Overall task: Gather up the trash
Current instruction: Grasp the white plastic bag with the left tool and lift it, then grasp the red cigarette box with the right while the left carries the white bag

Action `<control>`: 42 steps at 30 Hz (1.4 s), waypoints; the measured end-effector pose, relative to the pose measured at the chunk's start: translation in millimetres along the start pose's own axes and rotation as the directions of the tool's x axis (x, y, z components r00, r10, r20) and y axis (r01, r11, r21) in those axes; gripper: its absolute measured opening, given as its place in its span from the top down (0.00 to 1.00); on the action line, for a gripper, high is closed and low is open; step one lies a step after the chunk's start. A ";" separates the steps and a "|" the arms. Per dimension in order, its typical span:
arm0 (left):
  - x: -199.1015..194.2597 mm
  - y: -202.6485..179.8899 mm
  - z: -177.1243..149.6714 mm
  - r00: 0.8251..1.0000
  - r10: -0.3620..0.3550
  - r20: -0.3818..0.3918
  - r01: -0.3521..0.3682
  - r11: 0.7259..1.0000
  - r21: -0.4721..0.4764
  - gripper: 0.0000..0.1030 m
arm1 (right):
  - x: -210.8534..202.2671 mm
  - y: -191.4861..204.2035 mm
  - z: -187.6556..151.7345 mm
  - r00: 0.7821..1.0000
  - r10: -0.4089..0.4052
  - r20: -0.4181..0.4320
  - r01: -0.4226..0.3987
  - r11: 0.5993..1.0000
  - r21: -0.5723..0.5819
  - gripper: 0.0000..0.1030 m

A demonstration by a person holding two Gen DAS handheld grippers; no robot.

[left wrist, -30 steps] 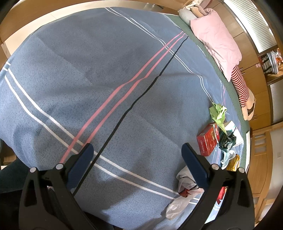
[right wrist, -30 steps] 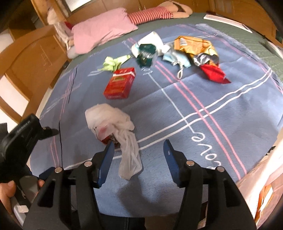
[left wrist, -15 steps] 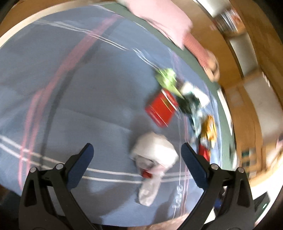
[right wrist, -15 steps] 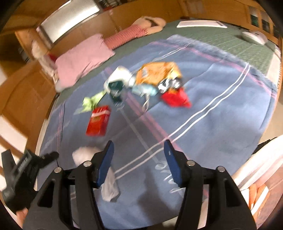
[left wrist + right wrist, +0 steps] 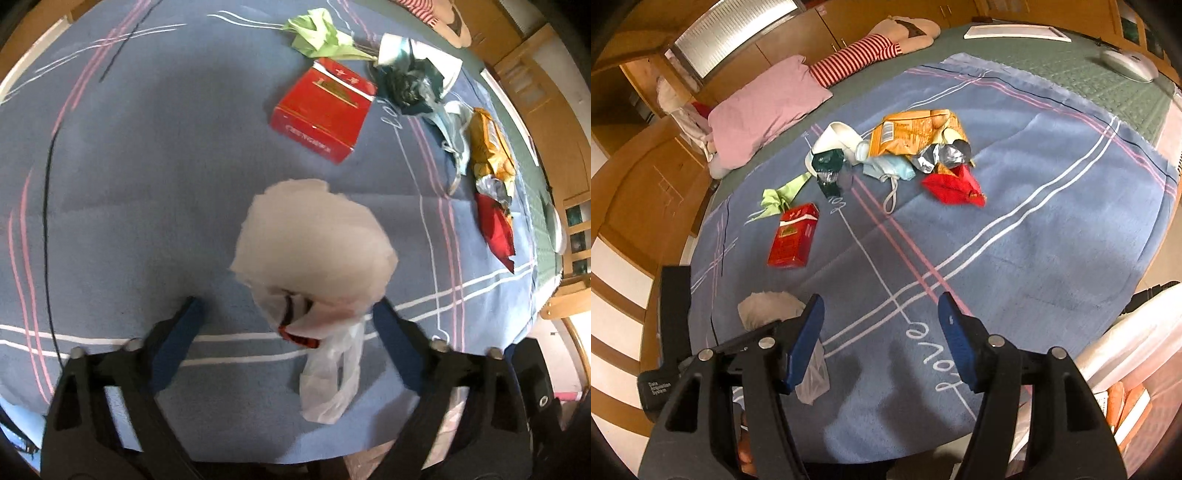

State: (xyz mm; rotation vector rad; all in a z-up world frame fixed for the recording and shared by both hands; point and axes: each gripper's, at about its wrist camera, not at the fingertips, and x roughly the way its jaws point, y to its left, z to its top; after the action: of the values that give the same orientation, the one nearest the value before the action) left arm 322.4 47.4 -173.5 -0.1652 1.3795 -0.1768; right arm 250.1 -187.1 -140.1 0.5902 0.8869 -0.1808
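A white plastic bag (image 5: 314,243) with crumpled tissue and something red in it lies on the blue blanket (image 5: 129,166). My left gripper (image 5: 286,306) points down over it, jaws closing, the bag between them; the right pad is at its edge and the left pad stands clear. In the right wrist view the same bag (image 5: 768,308) peeks out beside my right gripper (image 5: 881,301), which is open over bare blanket. Farther off lie a red box (image 5: 792,240), a green wrapper (image 5: 779,195), an orange snack bag (image 5: 912,134) and a red wrapper (image 5: 953,186).
A dark crumpled wrapper (image 5: 827,166), a pale blue face mask (image 5: 890,170) and silver foil (image 5: 942,157) sit in the same heap. A pink pillow (image 5: 764,110) and a striped doll (image 5: 871,55) lie at the bed's far side. Wooden cabinets surround the bed.
My left gripper swung across the blanket and rolled until the white bag sits between its jaws, which have narrowed. The right gripper drew off the bag toward the blanket's middle.
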 end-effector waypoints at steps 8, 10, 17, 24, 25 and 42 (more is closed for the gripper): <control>-26.0 32.2 0.8 0.986 -0.105 0.126 0.124 0.981 -0.148 0.73 | 2.0 9.9 -7.1 1.000 0.009 -0.014 -0.009 1.000 -0.020 0.39; -36.6 38.8 -0.3 0.980 -0.080 0.181 0.112 0.978 -0.176 0.74 | 3.0 11.8 -9.5 1.000 0.011 -0.021 -0.011 1.000 -0.026 0.39; -80.2 75.5 -6.1 0.919 0.091 0.383 0.044 0.944 -0.328 0.74 | 8.7 16.9 -15.0 0.999 0.013 -0.046 -0.014 0.999 -0.035 0.39; -89.5 102.2 -6.1 0.903 0.149 0.402 0.044 0.900 -0.433 0.74 | 14.7 18.9 -17.5 0.998 0.017 -0.068 -0.020 0.999 -0.037 0.39; -89.7 105.5 -6.1 0.903 0.149 0.403 0.050 0.895 -0.442 0.74 | 15.9 18.8 -16.2 0.997 0.021 -0.073 -0.023 0.999 -0.034 0.38; -64.1 147.2 -19.4 0.944 0.068 0.321 0.140 0.802 -0.581 0.74 | 160.2 128.2 64.6 0.984 -0.021 -0.178 -0.027 0.964 -0.265 0.23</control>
State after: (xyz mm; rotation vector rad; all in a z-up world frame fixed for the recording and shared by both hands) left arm 295.8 204.9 -147.9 -0.7240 1.0549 0.2608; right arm 443.9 -102.6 -180.0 0.3592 1.0655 -0.0032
